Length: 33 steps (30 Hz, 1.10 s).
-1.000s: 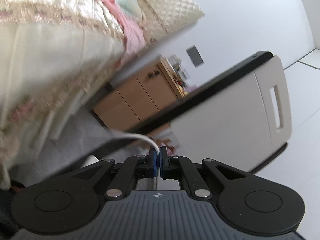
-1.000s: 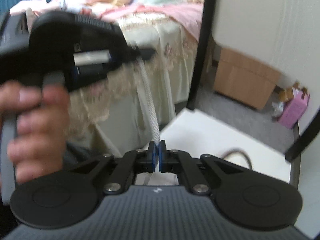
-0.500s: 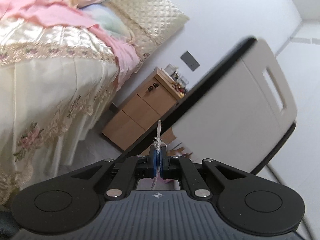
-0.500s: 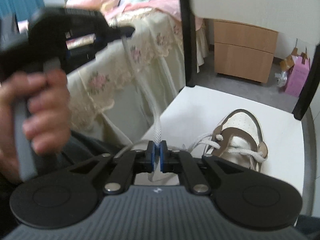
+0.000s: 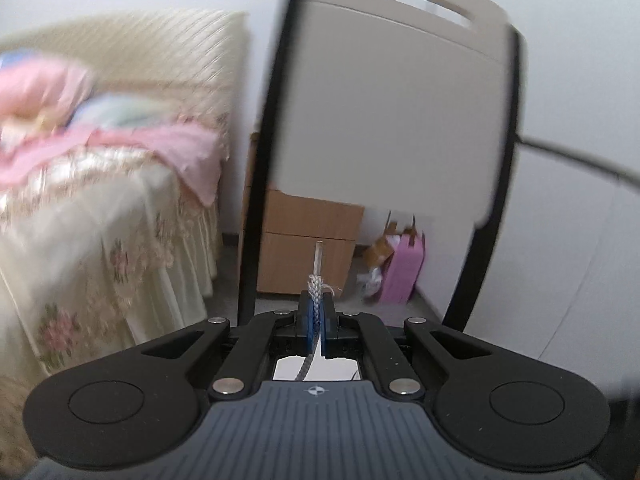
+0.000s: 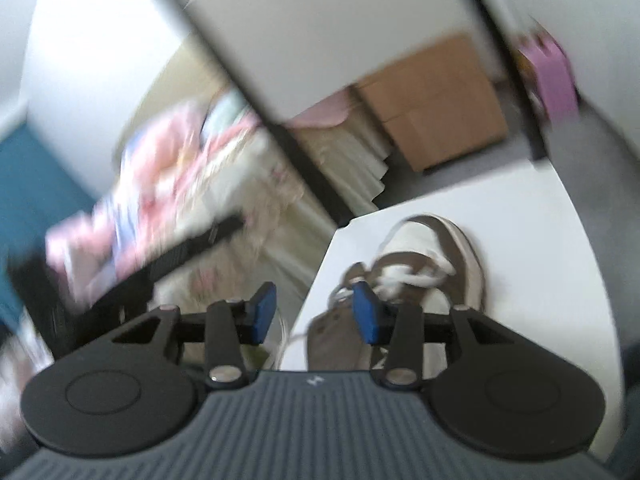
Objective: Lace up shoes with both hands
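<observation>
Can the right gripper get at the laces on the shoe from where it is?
Probably yes. The right gripper, jaws opening with nothing between them, points at the shoe on the white seat, and nothing blocks its laces.

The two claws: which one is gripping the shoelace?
The left claw, pads shut on the white shoelace. The right claw is opening, nothing between its pads.
</observation>
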### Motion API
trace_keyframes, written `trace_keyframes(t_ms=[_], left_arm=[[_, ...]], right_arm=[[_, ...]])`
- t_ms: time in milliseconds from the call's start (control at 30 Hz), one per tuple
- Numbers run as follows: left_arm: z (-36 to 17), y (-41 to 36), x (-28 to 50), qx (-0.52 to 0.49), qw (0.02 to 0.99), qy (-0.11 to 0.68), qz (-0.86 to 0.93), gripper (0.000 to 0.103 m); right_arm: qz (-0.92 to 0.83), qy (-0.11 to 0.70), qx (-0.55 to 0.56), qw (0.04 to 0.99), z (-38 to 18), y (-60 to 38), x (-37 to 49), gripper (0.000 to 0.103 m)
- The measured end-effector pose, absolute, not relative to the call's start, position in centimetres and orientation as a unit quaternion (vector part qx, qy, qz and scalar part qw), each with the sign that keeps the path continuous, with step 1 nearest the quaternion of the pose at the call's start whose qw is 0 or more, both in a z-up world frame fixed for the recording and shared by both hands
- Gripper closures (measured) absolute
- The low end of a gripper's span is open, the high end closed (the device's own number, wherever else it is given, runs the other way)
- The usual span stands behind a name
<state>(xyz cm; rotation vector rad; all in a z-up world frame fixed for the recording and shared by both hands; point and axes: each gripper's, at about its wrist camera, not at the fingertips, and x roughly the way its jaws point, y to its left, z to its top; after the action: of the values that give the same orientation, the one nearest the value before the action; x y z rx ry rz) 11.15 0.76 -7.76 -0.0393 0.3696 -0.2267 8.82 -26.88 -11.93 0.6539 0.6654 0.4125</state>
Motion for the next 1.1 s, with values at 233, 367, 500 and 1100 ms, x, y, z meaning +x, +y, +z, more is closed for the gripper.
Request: trace_keyframes(t_ms=[233,367,500,1100], left_arm=[[-9.4,-4.5,7.5,0.12,0.971,0.144,-0.149,0.099],[-10.4,-6.5,5.8,0.175,0.96,0.133,-0.176,0.099],[-11.4,-7.9,4.3,0.219,0.946,0.124,-0.203,0.099],[-12.0,-9.1,3.2,0.258,0.934,0.122,-0.212,0.065]], right_arm=[[0.207,0.285,0.406,0.843,-12.5,-29.4,8.6,0.06],[0.227,0.262,0.427,0.835,-12.3,-29.8,8.7,0.06],[0.239,0.239,0.438,0.833,-11.8,-30.3,8.5,0.062],[0.206,0.248,0.469,0.822,-12.9,-31.4,8.3,0.1]])
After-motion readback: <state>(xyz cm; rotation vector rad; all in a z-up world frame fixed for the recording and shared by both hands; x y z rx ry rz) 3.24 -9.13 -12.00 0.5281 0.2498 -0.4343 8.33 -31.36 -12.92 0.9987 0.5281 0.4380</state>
